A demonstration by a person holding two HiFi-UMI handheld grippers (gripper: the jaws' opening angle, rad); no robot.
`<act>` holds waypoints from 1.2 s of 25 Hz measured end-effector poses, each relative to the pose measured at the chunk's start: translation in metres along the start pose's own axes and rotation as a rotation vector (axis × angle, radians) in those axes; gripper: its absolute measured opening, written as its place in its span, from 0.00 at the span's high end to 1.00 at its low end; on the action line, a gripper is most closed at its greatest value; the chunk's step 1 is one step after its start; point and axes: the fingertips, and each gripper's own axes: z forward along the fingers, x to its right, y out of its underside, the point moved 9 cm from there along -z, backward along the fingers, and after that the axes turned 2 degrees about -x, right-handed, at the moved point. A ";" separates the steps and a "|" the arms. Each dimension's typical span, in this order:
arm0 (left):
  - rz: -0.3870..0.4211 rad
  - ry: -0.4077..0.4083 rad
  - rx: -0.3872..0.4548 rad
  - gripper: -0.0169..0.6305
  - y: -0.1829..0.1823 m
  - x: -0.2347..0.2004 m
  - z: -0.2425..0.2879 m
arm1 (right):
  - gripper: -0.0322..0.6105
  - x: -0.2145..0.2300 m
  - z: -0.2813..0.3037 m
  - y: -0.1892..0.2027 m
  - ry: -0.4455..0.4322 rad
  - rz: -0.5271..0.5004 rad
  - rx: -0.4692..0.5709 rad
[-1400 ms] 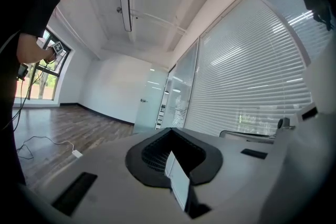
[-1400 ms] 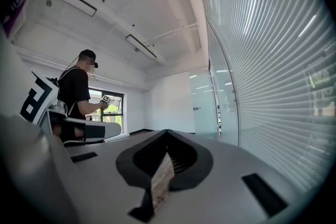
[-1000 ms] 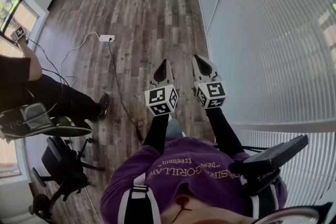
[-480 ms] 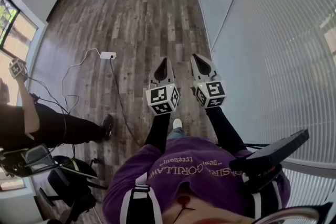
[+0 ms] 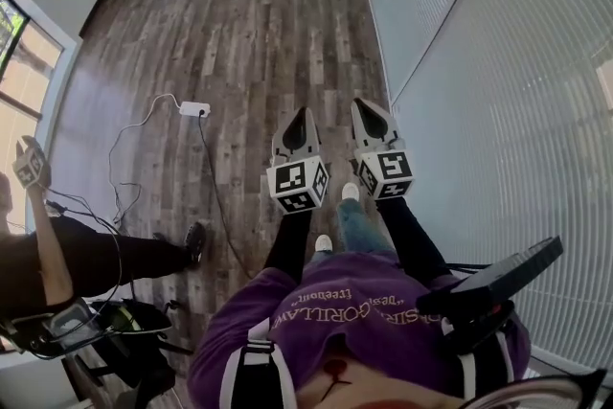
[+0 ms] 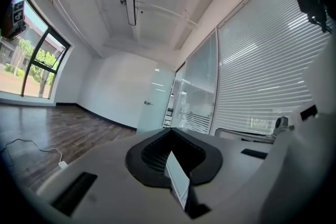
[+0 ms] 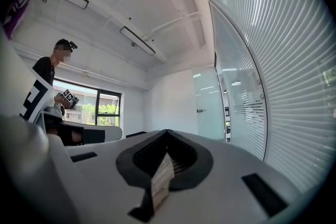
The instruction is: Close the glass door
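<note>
At far left a seated person (image 5: 86, 259) holds marked gear, well apart from us, so a collision there seems unlikely. Nearer in, a power strip (image 5: 194, 108) lies on the wood floor (image 5: 239, 24), and its cable (image 5: 215, 172) trails back toward our feet. We judge this the first hazard: a step drifting left could catch that cable and jerk both hands off line.

The left gripper (image 5: 300, 114) points level ahead, its jaws pressed together with nothing between them. The glass door (image 6: 156, 97), a frosted panel, stands far ahead at the end of the room. It looks swung out from its opening, and its small handle (image 6: 148, 103) faces us. We are well short of it, so the closing has not begun.

With the jaws together, neither gripper can take the handle. If we arrive like this we can only push, and a hard tip on smooth glass may skid sideways or mark it. A push too strong could also slam the panel into its frame.

The right gripper (image 5: 367, 106) is level too, its jaws likewise together and empty. To its right runs the glass wall (image 5: 517, 110) with blinds, near that arm. Veering right could knock the gripper against it.
</note>
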 end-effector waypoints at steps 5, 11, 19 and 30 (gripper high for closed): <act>0.006 -0.042 0.013 0.97 -0.005 -0.014 0.080 | 0.96 0.047 0.077 -0.003 -0.043 0.000 0.009; 0.009 -0.063 0.042 0.97 -0.032 -0.015 0.182 | 0.96 0.108 0.162 -0.026 -0.095 -0.013 0.009; -0.011 -0.103 0.049 0.97 -0.044 -0.019 0.272 | 0.96 0.168 0.241 -0.041 -0.141 -0.013 -0.001; -0.018 -0.146 0.040 0.97 -0.064 -0.092 0.391 | 0.96 0.198 0.380 -0.045 -0.165 0.008 0.000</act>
